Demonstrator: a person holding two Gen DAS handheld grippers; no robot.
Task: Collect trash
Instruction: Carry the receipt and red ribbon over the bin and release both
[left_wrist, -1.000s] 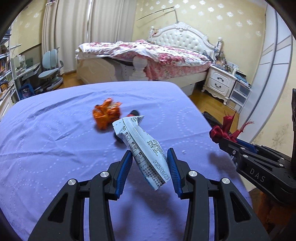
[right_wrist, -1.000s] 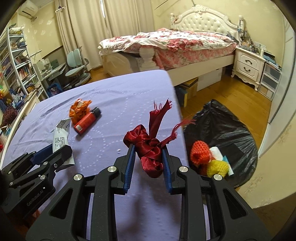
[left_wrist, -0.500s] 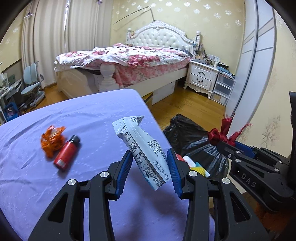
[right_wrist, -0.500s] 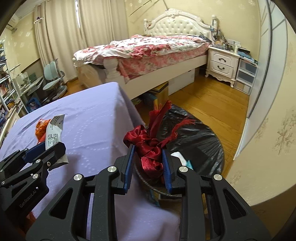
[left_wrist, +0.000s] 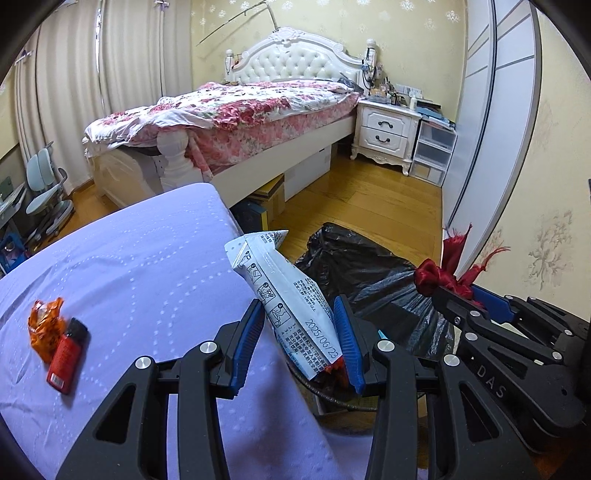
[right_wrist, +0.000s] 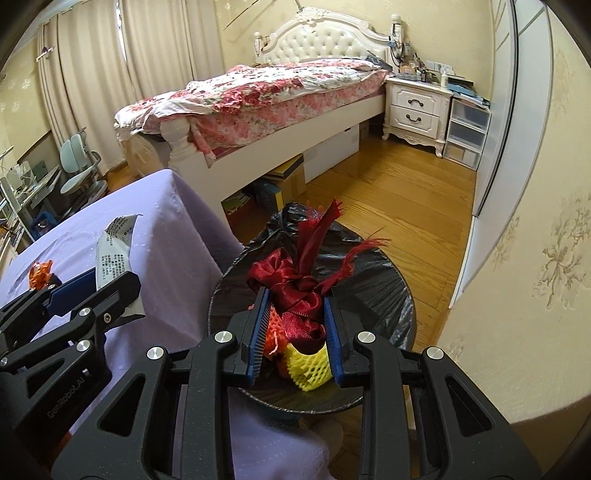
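The left claw (left_wrist: 301, 341) grasps a white printed wrapper (left_wrist: 286, 297) at the purple worktop's (left_wrist: 147, 280) right edge. The right claw (right_wrist: 294, 334) clenches a red ribbon (right_wrist: 301, 291) over the black trash bag (right_wrist: 380, 291) holding yellow (right_wrist: 308, 365) and orange foam nets (right_wrist: 275, 326). An orange wrapper (left_wrist: 44, 325) touches a red lighter (left_wrist: 66, 356) near the worktop's left edge.

Left gripper (left_wrist: 299, 334) and right gripper (right_wrist: 295, 325) both clamped, side by side.

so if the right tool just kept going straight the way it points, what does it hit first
Probably the trash already in the black bin bag: the yellow foam net and orange net sit just past the red ribbon it grips. Depth is unclear.
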